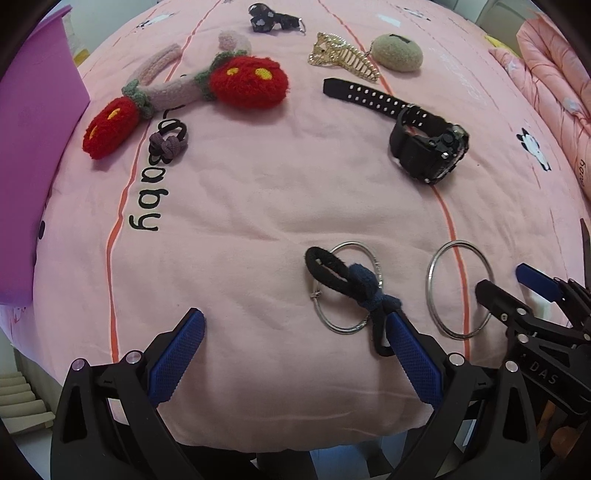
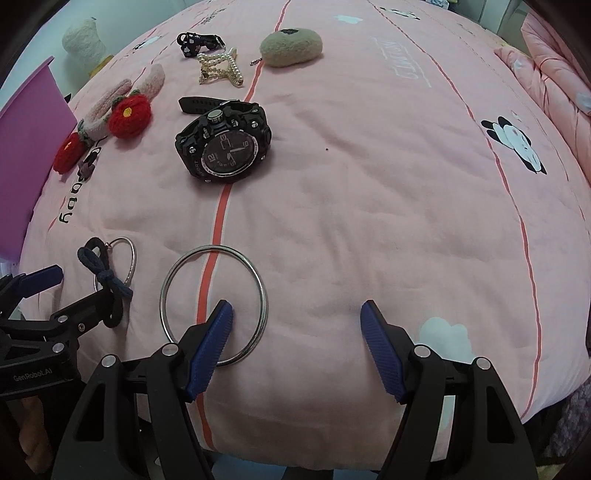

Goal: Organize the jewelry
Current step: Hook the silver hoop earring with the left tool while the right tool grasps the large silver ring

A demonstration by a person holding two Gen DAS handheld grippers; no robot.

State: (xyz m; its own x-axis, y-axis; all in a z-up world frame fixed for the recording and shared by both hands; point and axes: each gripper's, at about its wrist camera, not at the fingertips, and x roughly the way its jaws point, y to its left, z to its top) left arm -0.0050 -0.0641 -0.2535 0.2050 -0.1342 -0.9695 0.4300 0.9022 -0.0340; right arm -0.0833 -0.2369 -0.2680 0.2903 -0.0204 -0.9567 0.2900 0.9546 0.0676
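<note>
Jewelry lies on a pink bedspread (image 1: pixel 258 192). My left gripper (image 1: pixel 295 325) is open; its right finger touches a black and navy hair tie (image 1: pixel 354 284) lying over a silver bangle (image 1: pixel 345 288). My right gripper (image 2: pixel 297 314) is open; its left finger rests inside a second silver bangle (image 2: pixel 214 302), which also shows in the left wrist view (image 1: pixel 460 288). A black watch (image 2: pixel 225 147) lies beyond it, also in the left wrist view (image 1: pixel 428 144).
A purple box (image 1: pixel 33 155) stands at the left. Farther back lie a knitted red-flower headband (image 1: pixel 184 92), a small mauve hair tie (image 1: pixel 168 142), a gold pearl hair claw (image 1: pixel 340 55), a beige felt pouch (image 1: pixel 397 51) and a black patterned bow (image 1: pixel 269 16). The bed's front edge is just below the grippers.
</note>
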